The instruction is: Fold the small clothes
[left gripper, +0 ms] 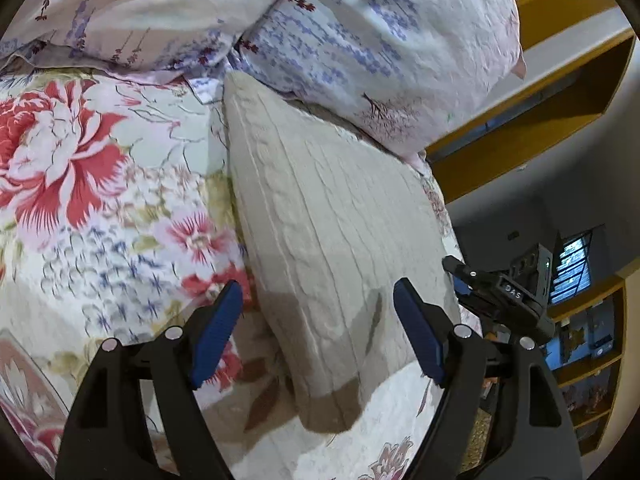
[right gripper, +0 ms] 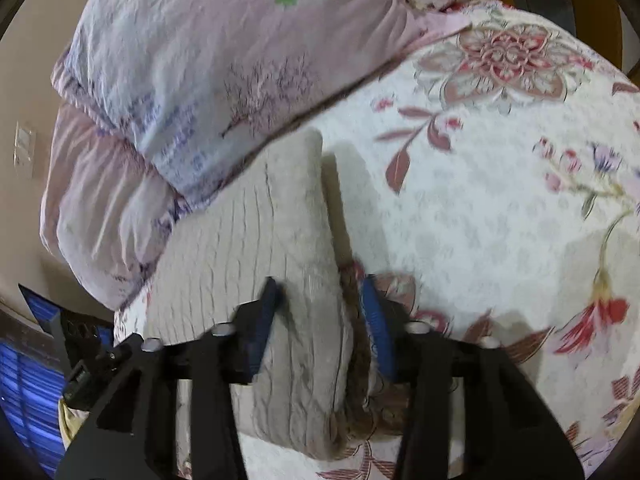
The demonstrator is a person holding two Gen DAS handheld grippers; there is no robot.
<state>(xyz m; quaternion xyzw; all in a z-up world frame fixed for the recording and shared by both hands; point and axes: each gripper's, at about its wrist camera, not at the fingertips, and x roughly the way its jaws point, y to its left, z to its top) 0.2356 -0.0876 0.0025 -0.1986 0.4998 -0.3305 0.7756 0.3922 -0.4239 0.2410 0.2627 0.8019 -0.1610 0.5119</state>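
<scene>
Beige cable-knit wool fills the middle of both views: one folded sweater (left gripper: 336, 216) lies on a bed, running from the pillows at the top of the frame down toward the cameras.

In the left wrist view the left gripper (left gripper: 318, 332) stands at the bottom of the frame with its jaws wide apart. The near end of the sweater shows between the two blue pads (left gripper: 218, 332), but neither pad presses on it and nothing is held.

In the right wrist view the right gripper (right gripper: 320, 332) sits at the lower centre with its jaws only partly open. The folded right-hand edge of the sweater (right gripper: 256, 264) lies between the pads; the left pad looks close against the knit, the right pad (right gripper: 374, 328) stands just off the fold, over the bedspread. The picture is blurred here, so whether the left pad touches the cloth cannot be told; the sweater does not look pinched.

Counted: one sweater, two grippers, two pillows (left gripper: 384, 40) in pale lilac print stacked at the head of the bed, one floral bedspread (right gripper: 500, 220) beneath everything. Wooden shelves (left gripper: 592, 364) show at the right edge of the left view.
</scene>
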